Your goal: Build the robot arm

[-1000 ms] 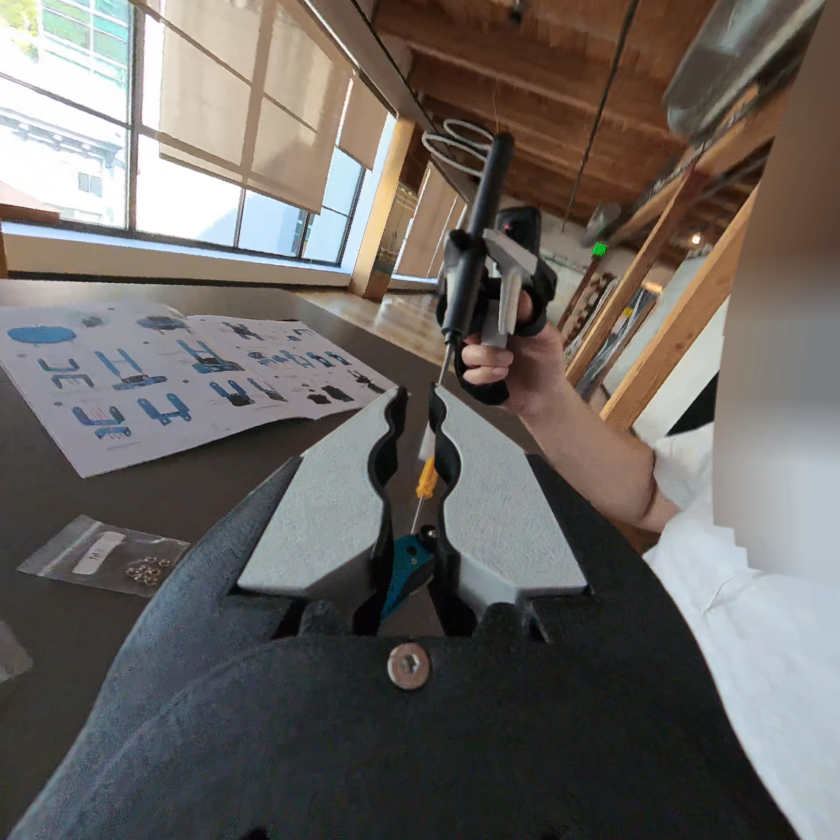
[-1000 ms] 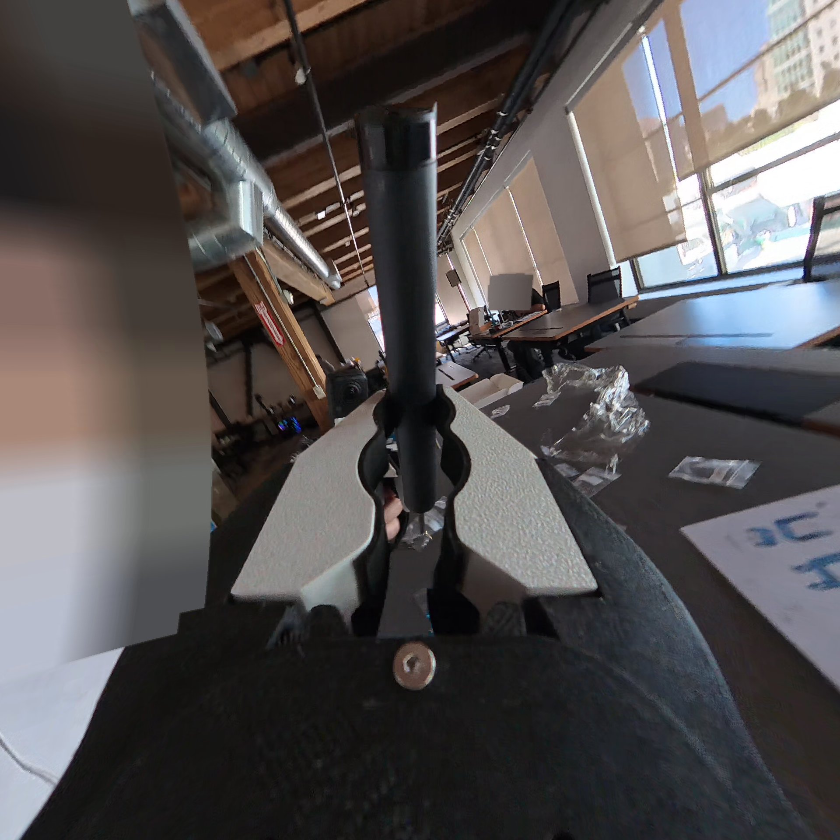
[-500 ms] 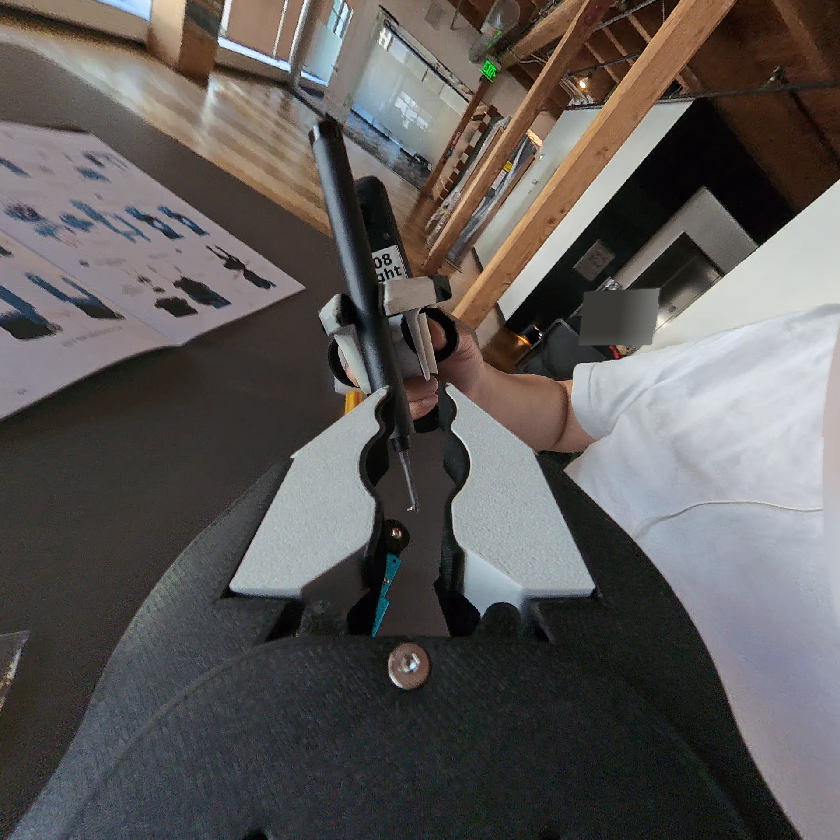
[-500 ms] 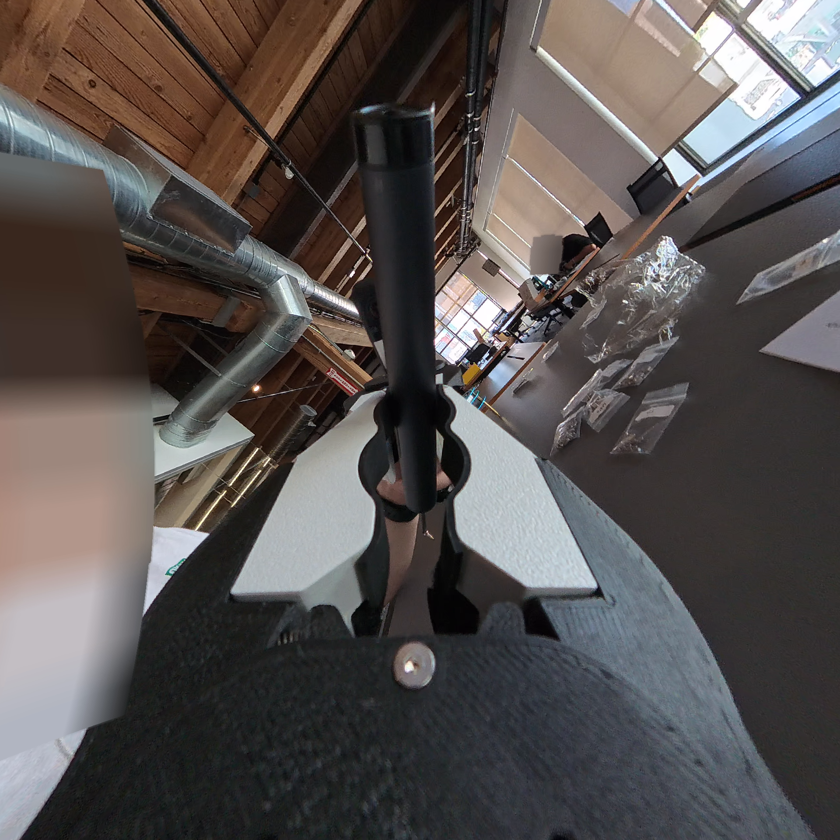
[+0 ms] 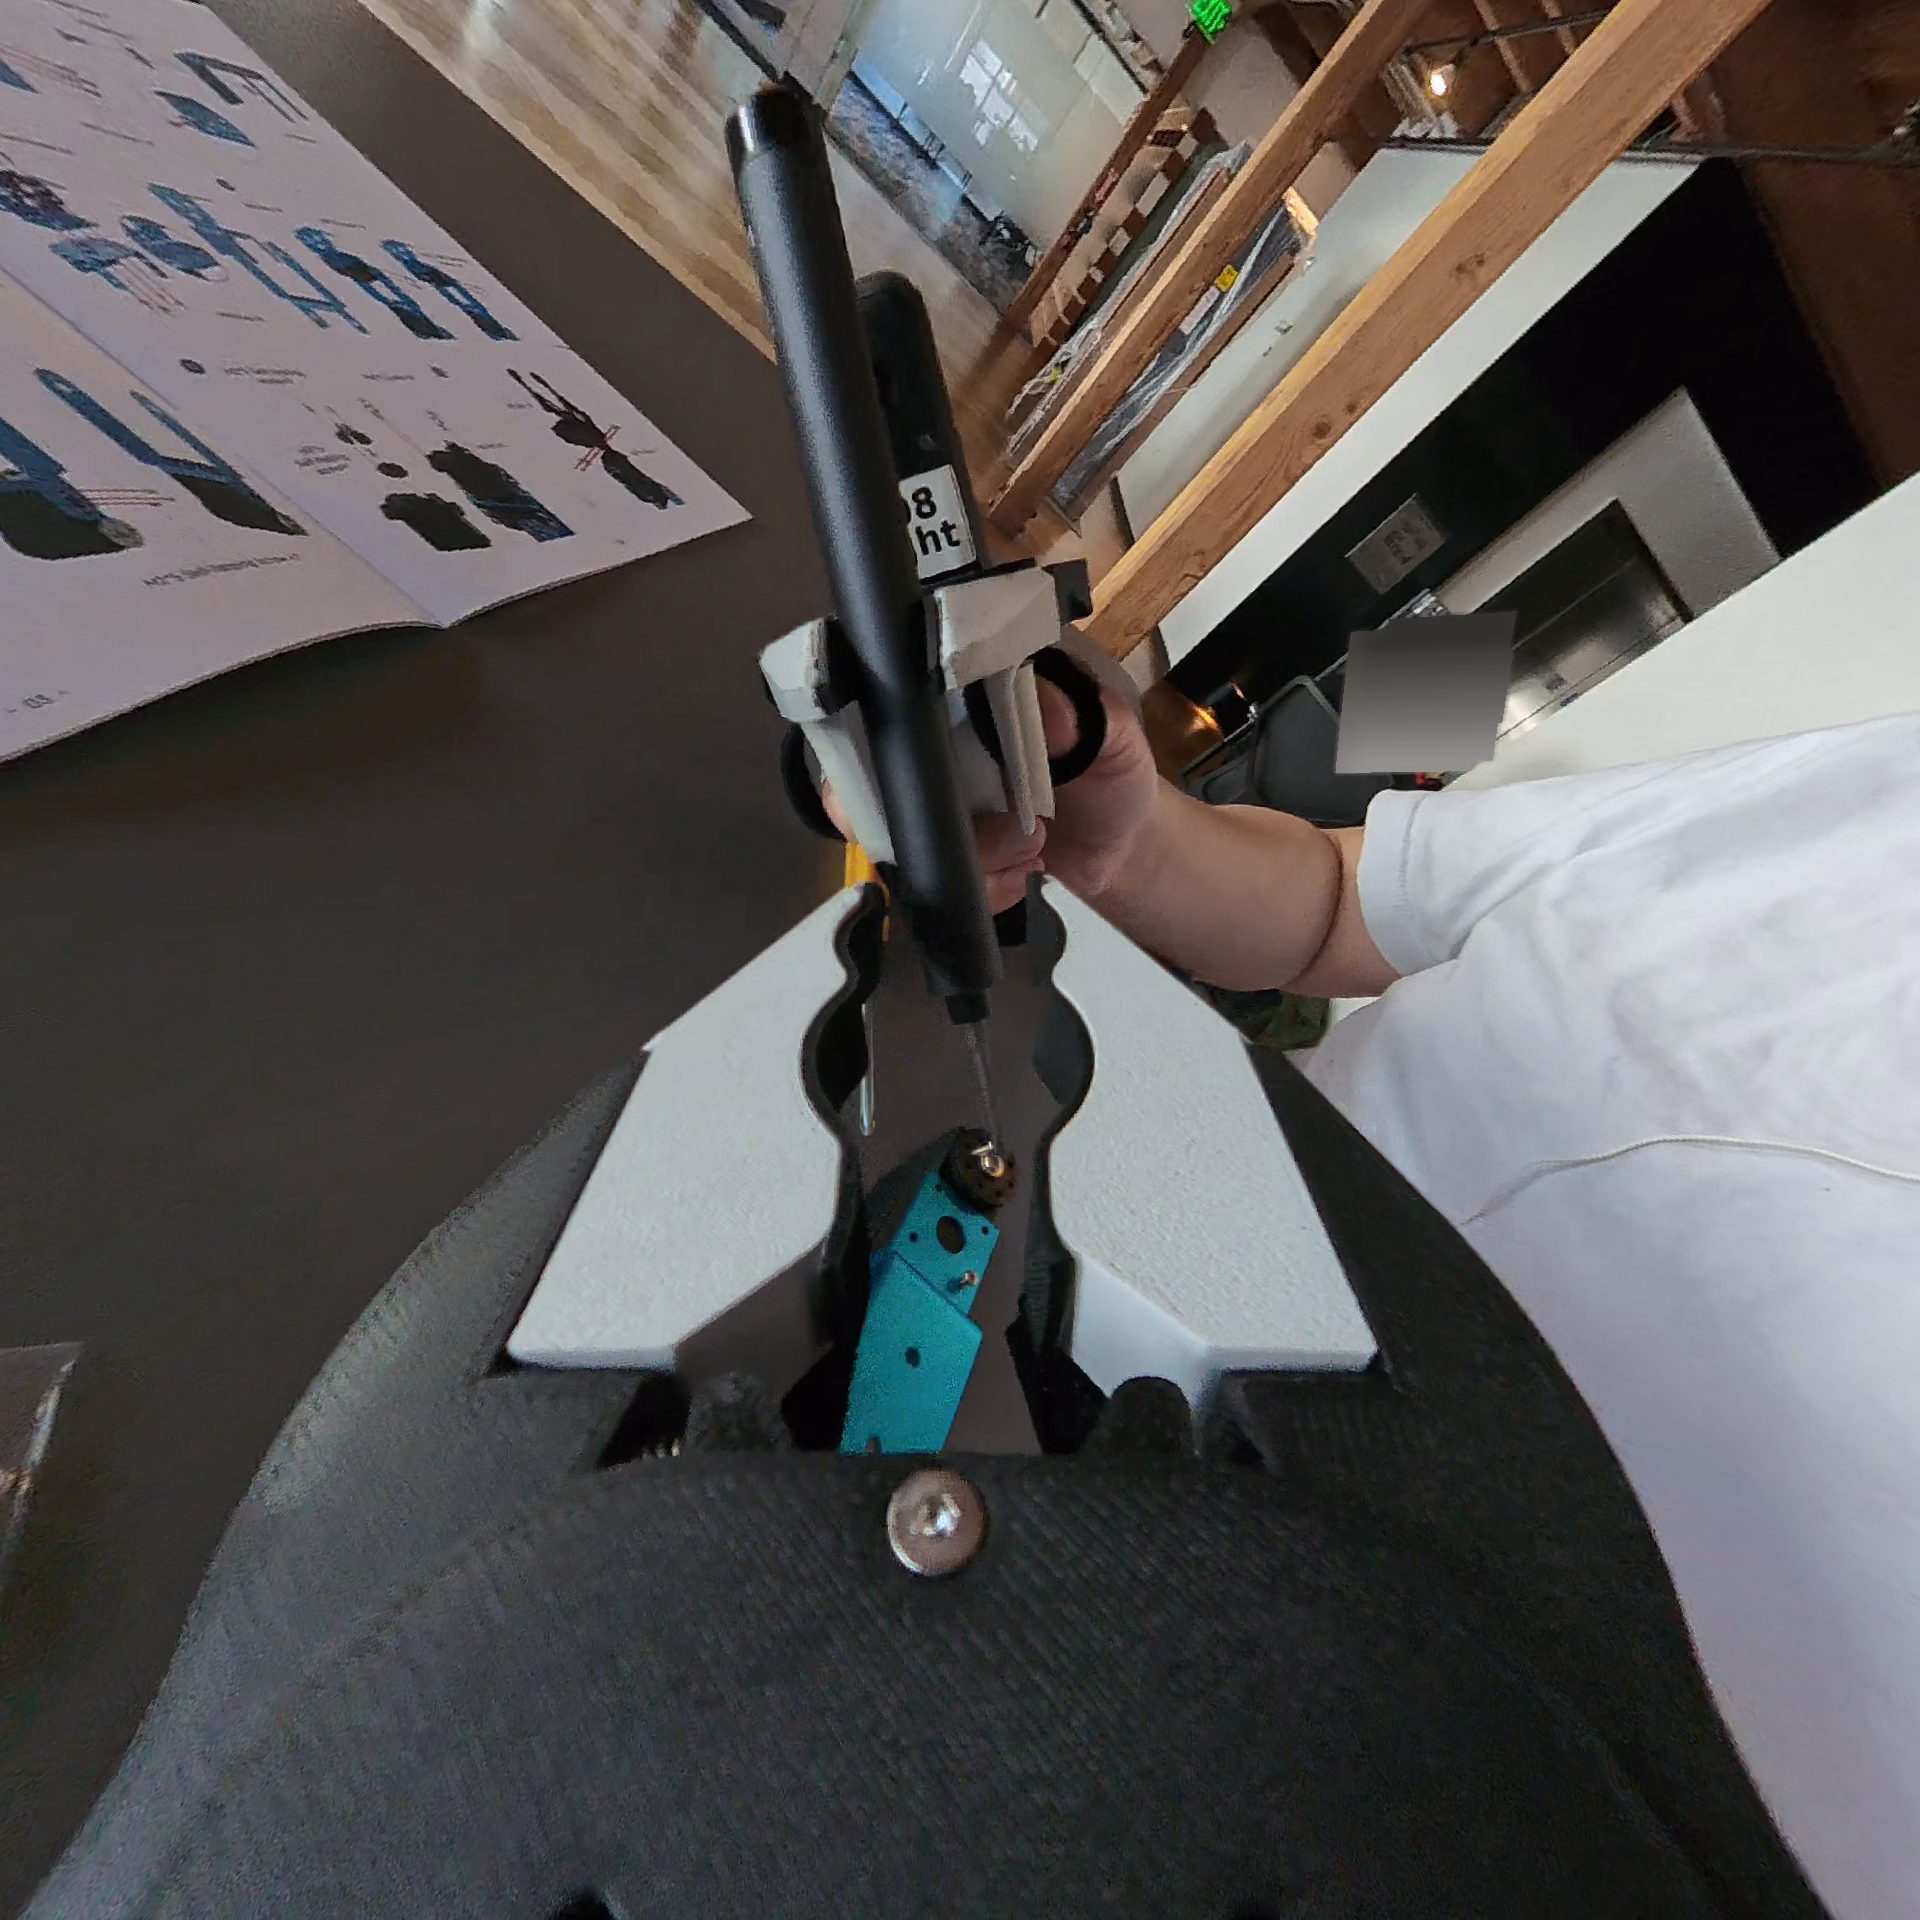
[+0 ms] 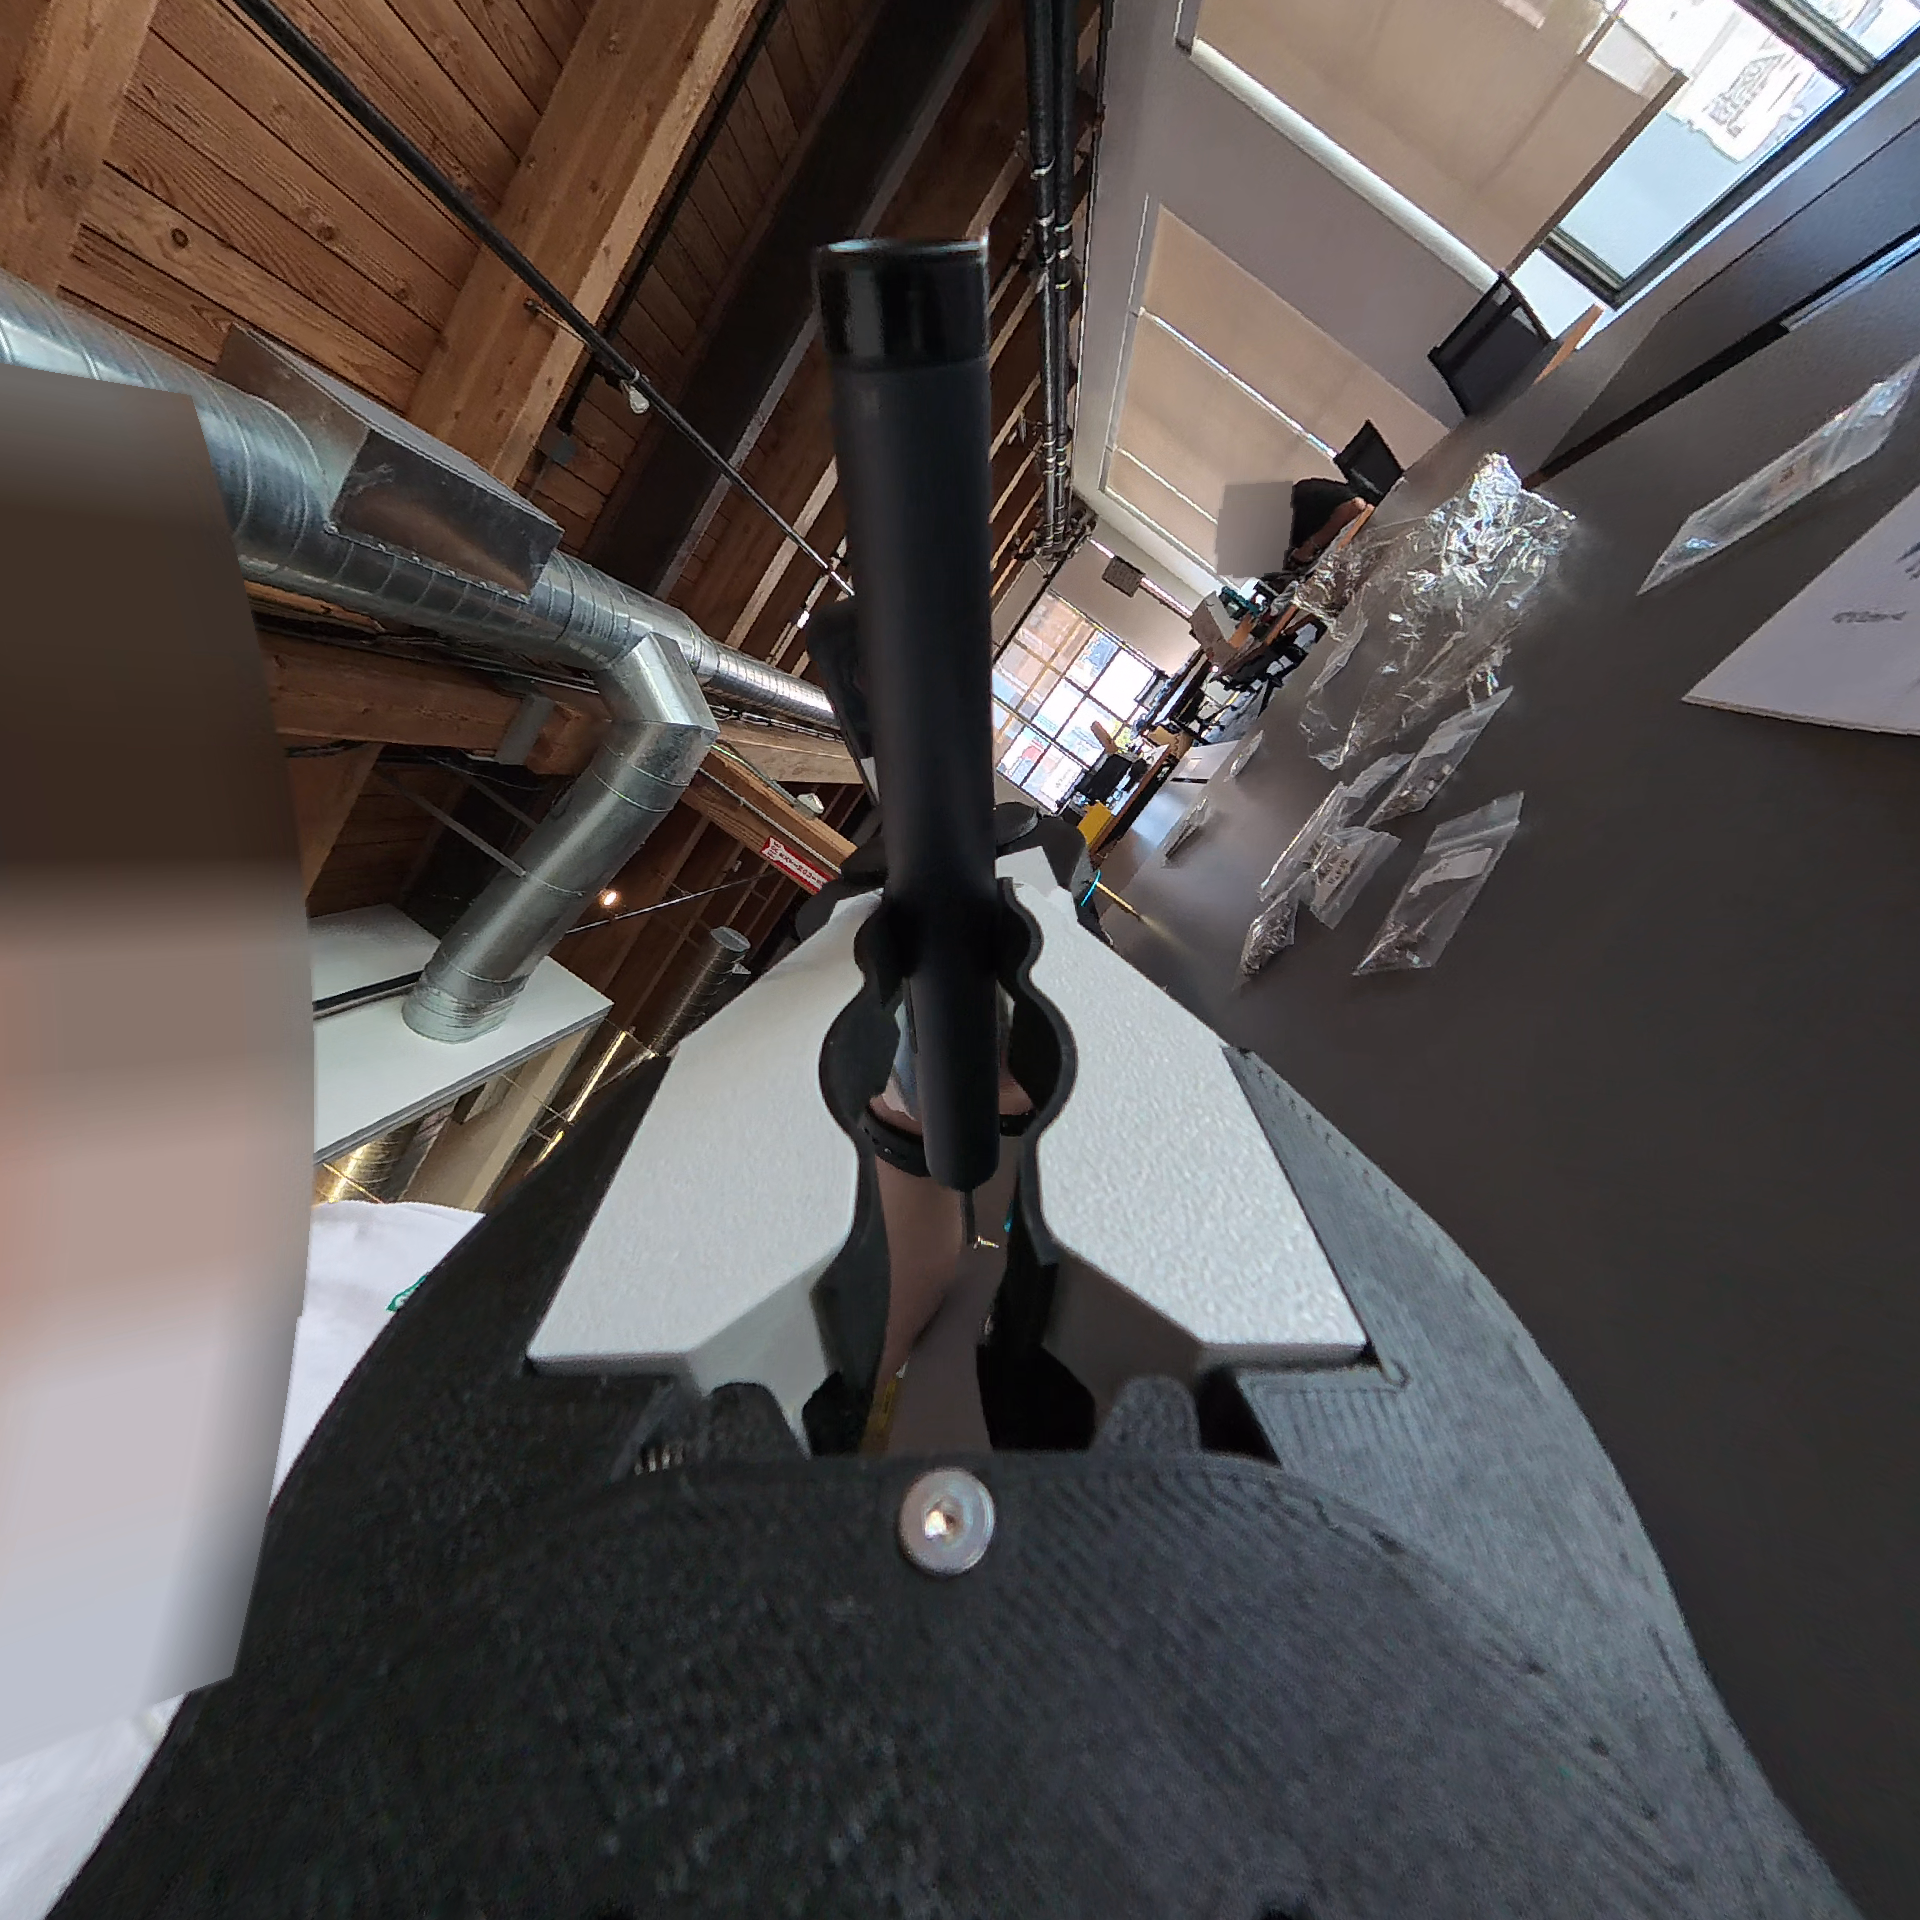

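Dark tabletop (image 5: pixel 416 935) fills the left of the frame. At centre, the left gripper (image 5: pixel 940 914) pinches a teal bracket (image 5: pixel 914 1340) deep between its jaws. The right gripper (image 6: pixel 951 914) clamps a black screwdriver (image 5: pixel 862 540), whose tip meets a small screw (image 5: pixel 982 1164) on the bracket. Any tilt could let the tip slip off. An open booklet (image 5: pixel 260 416) lies upper left.

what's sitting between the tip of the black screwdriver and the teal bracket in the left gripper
In the left wrist view, a small black knurled screw sits between them: the black screwdriver tip meets its top, and it rests on the teal bracket.
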